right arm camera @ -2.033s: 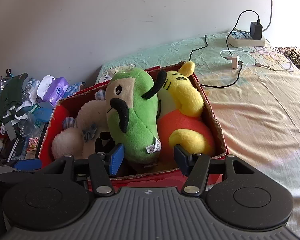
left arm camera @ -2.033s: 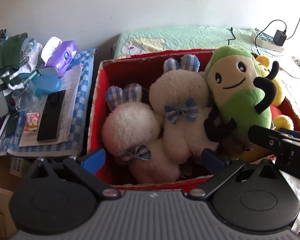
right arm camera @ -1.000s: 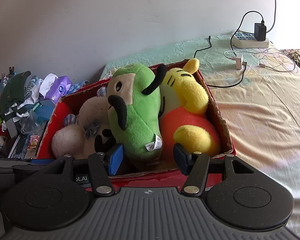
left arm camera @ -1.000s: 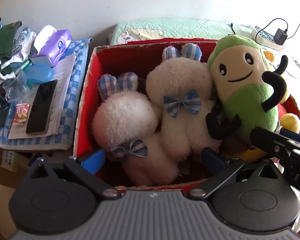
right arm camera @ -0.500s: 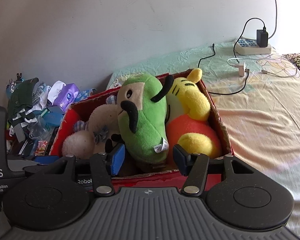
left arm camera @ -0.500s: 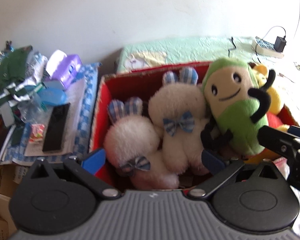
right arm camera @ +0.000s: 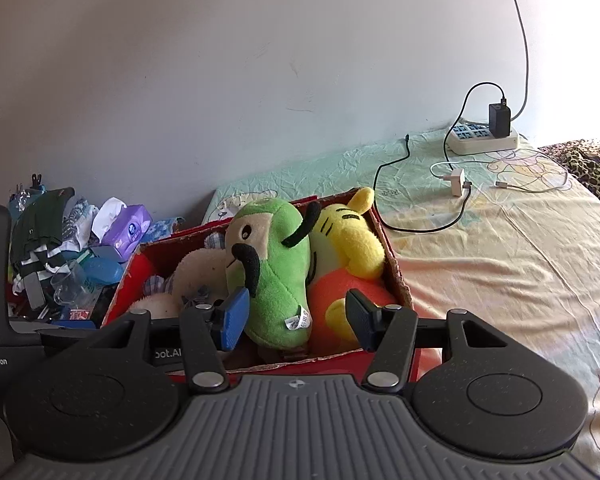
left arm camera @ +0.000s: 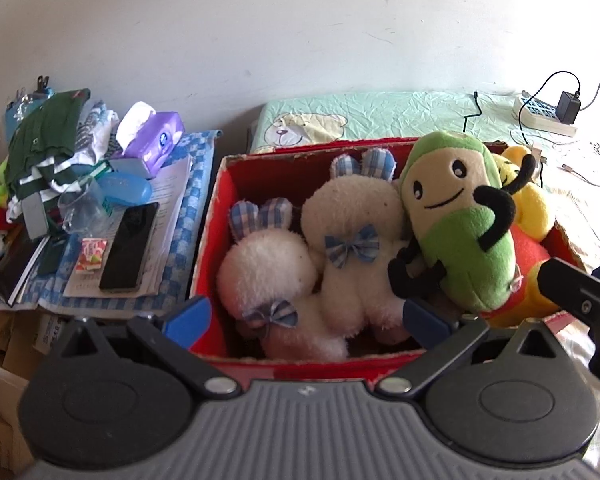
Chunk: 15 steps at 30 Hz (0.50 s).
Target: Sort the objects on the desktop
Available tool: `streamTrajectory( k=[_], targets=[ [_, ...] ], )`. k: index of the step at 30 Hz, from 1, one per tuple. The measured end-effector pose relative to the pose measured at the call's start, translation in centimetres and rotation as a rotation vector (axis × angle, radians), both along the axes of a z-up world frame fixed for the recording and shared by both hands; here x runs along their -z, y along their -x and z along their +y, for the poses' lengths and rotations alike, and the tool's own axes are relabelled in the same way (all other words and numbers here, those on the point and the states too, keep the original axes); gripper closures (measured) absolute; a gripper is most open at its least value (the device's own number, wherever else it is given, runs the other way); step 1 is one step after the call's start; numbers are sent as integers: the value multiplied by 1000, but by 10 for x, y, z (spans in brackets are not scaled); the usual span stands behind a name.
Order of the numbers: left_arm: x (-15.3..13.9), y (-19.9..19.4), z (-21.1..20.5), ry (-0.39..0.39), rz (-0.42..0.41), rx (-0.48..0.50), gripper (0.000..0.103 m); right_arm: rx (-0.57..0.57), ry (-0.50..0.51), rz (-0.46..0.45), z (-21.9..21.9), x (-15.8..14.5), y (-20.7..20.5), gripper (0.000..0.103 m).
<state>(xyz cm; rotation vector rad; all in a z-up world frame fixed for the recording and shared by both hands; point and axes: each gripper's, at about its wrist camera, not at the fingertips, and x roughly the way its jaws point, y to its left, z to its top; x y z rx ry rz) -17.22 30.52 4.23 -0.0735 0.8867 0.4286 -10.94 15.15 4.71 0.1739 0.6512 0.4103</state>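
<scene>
Both grippers, left gripper (left arm camera: pixel 306 318) and right gripper (right arm camera: pixel 296 320), spread wide and empty above the near wall of the red box (left arm camera: pixel 210 240); best lowered squarely over one plush (green toy (right arm camera: pixel 276 268) between right's pads, untouched), white bunnies (left arm camera: pixel 268 276) beyond left's

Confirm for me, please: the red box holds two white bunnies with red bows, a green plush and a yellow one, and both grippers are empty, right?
Not quite: the bows on the two white bunnies are blue plaid, not red, as the left wrist view shows. The rest stands: the red box also holds the green plush and the yellow one, and the left gripper and right gripper are empty.
</scene>
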Motion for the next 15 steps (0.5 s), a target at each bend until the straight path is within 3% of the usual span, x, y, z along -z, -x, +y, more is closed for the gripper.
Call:
streamTrajectory(
  k=[15],
  targets=[
    [8,18,-36,42,28,-132,1,-98,41,55,-25,6,5,45]
  ],
)
